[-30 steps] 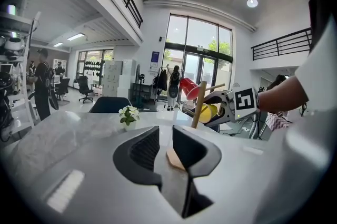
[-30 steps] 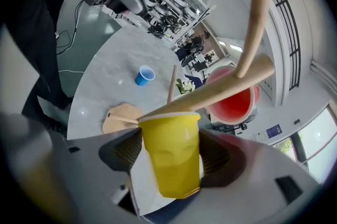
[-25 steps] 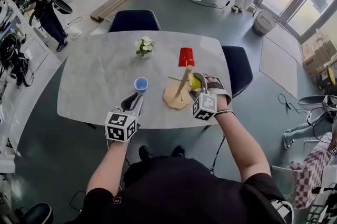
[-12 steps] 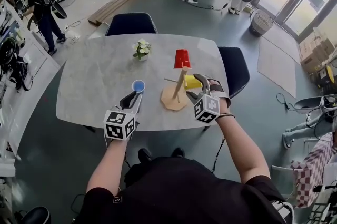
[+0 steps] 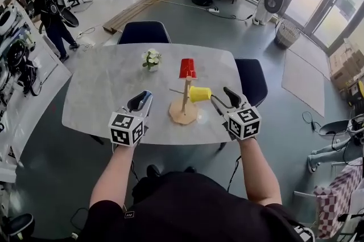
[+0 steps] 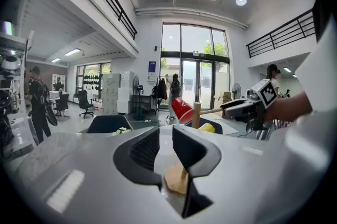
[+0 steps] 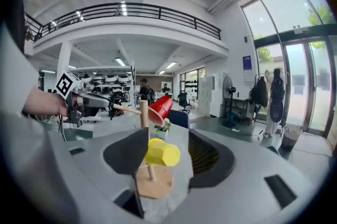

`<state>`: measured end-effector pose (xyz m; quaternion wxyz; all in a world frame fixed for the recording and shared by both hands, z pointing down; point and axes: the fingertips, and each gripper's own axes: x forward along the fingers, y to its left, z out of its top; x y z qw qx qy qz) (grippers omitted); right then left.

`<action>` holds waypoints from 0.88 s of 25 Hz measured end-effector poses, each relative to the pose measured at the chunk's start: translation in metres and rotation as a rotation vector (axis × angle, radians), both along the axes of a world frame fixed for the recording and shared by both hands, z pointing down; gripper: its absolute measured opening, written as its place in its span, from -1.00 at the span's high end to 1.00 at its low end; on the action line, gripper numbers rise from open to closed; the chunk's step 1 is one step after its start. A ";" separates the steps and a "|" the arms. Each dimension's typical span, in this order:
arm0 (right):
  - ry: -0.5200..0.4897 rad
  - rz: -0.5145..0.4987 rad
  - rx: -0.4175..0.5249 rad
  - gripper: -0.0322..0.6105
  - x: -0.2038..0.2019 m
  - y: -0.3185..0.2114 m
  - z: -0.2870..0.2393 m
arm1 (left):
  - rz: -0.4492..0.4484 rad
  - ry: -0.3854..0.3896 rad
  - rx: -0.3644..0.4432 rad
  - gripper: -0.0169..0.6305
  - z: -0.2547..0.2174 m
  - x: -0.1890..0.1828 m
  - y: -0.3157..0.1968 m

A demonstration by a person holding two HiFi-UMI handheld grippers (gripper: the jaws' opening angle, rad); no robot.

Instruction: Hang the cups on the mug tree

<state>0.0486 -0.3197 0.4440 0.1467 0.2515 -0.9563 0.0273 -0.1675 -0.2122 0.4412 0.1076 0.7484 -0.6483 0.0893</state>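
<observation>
The wooden mug tree (image 5: 185,94) stands mid-table on its round base. A red cup (image 5: 187,68) sits upside down on its top and a yellow cup (image 5: 200,93) hangs on its right peg. My right gripper (image 5: 219,94) is just right of the yellow cup, open and apart from it. Its jaws have just been closing with nothing between them. In the right gripper view the yellow cup (image 7: 162,153) hangs ahead of the jaws. My left gripper (image 5: 145,98), left of the tree, has a narrow empty gap (image 6: 166,137). No blue cup shows now.
The grey table (image 5: 96,87) holds a small pot of white flowers (image 5: 151,58) behind the tree. Dark chairs stand at the far side (image 5: 143,32) and the right end (image 5: 251,80). A person (image 5: 48,7) stands far off at the back left.
My right gripper has drawn back right from the yellow cup, risen and rolled upright; the cup stays on its peg. My left gripper has lifted and now covers where the blue cup stood.
</observation>
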 end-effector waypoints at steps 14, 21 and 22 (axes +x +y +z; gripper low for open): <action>-0.180 0.089 -0.036 0.84 -0.009 0.032 0.004 | 0.077 -0.016 -0.006 0.66 0.001 -0.018 0.014; -0.138 0.246 -0.042 0.85 -0.069 0.053 0.029 | 0.204 0.007 -0.033 0.54 0.023 -0.081 0.029; -0.138 0.271 -0.048 0.85 -0.078 0.057 0.032 | 0.223 0.011 -0.037 0.53 0.027 -0.090 0.032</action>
